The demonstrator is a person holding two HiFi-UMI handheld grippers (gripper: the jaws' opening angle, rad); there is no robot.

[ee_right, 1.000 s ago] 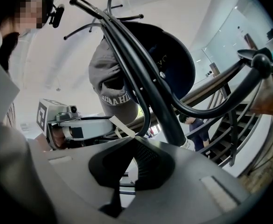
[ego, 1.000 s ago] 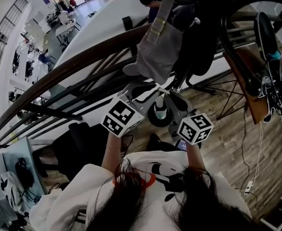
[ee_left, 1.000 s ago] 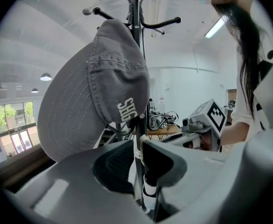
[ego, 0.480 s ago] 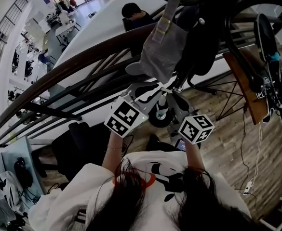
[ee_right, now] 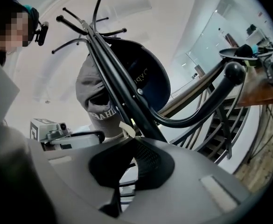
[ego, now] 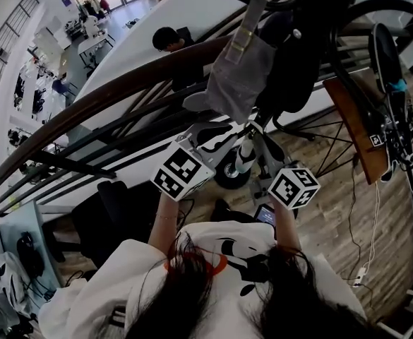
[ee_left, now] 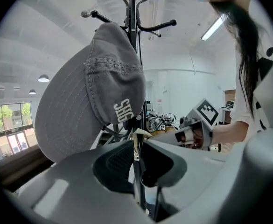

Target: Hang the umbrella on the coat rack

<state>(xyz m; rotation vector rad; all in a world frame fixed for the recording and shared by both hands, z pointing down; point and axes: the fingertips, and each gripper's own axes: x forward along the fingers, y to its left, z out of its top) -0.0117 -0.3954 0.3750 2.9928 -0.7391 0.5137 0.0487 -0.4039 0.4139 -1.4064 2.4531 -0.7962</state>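
Loose white shirt (ego: 213, 242), black cartoon print (ego: 233, 248)

1. The person is reaching both arms forward, the left forearm (ego: 162, 226) and the right forearm (ego: 285, 224) running side by side out of white sleeves.
2. The left gripper (ego: 222, 136) is angling up and to the right, with its marker cube (ego: 181, 171) facing the head camera.
3. Its jaws are pressing together on a thin pale strap (ee_left: 136, 141).
4. The right gripper (ego: 257, 141) is angling up and to the left, its tips sitting near the left gripper's tips.
5. Its jaws are pinching the same kind of pale strap, whose end is poking out above them.
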